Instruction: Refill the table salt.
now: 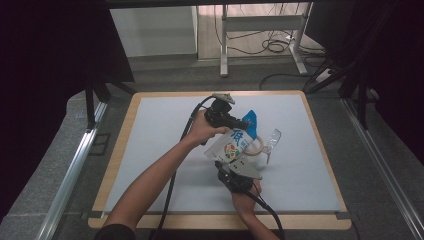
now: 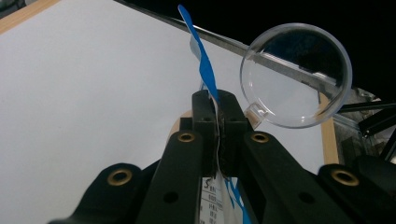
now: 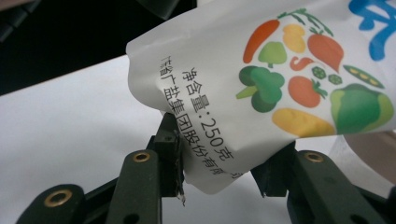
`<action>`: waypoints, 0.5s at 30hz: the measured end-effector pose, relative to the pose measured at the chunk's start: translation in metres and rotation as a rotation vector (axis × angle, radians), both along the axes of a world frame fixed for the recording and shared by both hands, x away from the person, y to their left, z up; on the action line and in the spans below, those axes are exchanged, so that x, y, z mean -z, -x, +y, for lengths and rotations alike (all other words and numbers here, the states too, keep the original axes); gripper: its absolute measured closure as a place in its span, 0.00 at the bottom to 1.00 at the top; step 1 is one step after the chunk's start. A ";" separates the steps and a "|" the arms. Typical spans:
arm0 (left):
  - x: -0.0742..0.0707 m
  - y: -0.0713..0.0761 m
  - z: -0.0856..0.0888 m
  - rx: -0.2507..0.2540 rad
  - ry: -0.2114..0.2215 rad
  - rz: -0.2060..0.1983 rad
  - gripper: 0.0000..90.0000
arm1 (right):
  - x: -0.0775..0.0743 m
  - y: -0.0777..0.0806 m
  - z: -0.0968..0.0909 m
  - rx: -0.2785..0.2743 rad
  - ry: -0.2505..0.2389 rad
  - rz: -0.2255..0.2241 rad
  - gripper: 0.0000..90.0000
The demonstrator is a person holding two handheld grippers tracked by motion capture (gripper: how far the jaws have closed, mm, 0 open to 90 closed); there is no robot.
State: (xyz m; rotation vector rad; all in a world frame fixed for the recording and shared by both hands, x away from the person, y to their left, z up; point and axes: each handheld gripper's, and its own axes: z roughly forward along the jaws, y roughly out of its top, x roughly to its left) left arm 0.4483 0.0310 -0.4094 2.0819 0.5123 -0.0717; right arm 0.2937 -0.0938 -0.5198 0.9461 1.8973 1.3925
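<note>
A white bag (image 1: 234, 145) printed with vegetables, its top edge blue, hangs tilted over the middle of the white mat. My left gripper (image 1: 240, 122) holds it from above. In the left gripper view the left gripper (image 2: 218, 100) is shut on the bag's thin blue top strip (image 2: 205, 70). My right gripper (image 1: 227, 165) comes from below. In the right gripper view the bag's lower corner (image 3: 219, 154) sits between the jaws of the right gripper (image 3: 222, 158), with both pads touching it. A clear round plastic cup (image 1: 272, 139) (image 2: 294, 77) lies just right of the bag.
A pale wooden ring (image 1: 258, 148) lies on the mat (image 1: 165, 130) under the bag's right side. The mat covers a wood-edged table (image 1: 125, 130). Both gripper cables trail toward the near edge. A metal desk frame (image 1: 260, 30) stands beyond the table.
</note>
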 end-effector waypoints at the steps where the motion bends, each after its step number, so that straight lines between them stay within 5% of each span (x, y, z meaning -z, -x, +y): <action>1: 0.000 0.001 0.001 -0.002 0.003 0.001 0.98 | 0.001 0.000 -0.001 0.000 0.005 0.002 0.66; 15: 0.003 0.008 0.012 -0.001 0.005 -0.001 0.98 | 0.009 -0.001 -0.009 -0.001 0.063 0.065 0.62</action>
